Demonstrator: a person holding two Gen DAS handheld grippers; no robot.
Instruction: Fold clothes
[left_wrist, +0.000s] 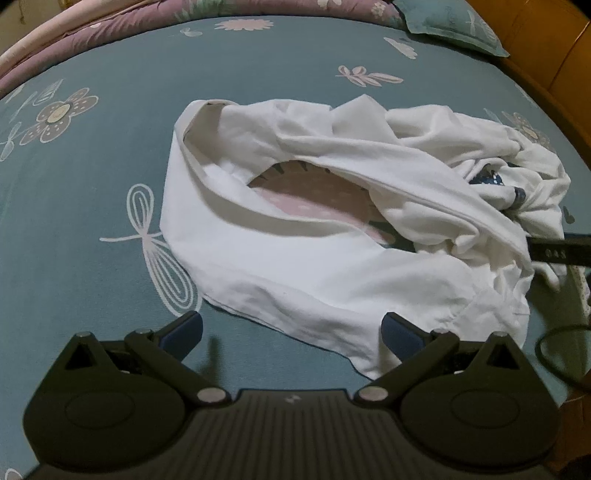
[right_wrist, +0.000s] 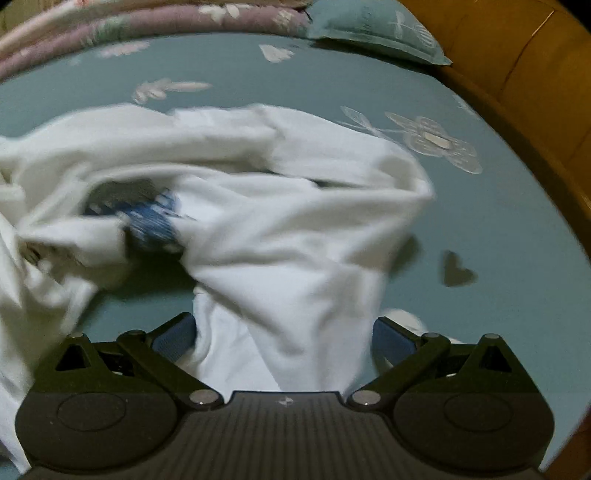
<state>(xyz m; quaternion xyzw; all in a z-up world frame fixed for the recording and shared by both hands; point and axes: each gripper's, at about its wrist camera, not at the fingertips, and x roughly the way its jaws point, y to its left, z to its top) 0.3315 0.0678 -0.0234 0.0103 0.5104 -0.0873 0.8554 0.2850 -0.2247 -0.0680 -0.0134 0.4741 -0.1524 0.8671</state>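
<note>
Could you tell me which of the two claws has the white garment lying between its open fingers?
The right claw: the white garment runs between its spread fingers. The left claw, also open, has only its right finger at the hem.

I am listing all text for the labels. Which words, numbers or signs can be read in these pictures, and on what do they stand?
"045" or similar: pale digits on the black bar at the right edge, too blurred to be sure.
Small pale mark on the left tool body: a sign, not letters.
The same mark on the right tool body.
White garment: no readable text.
</note>
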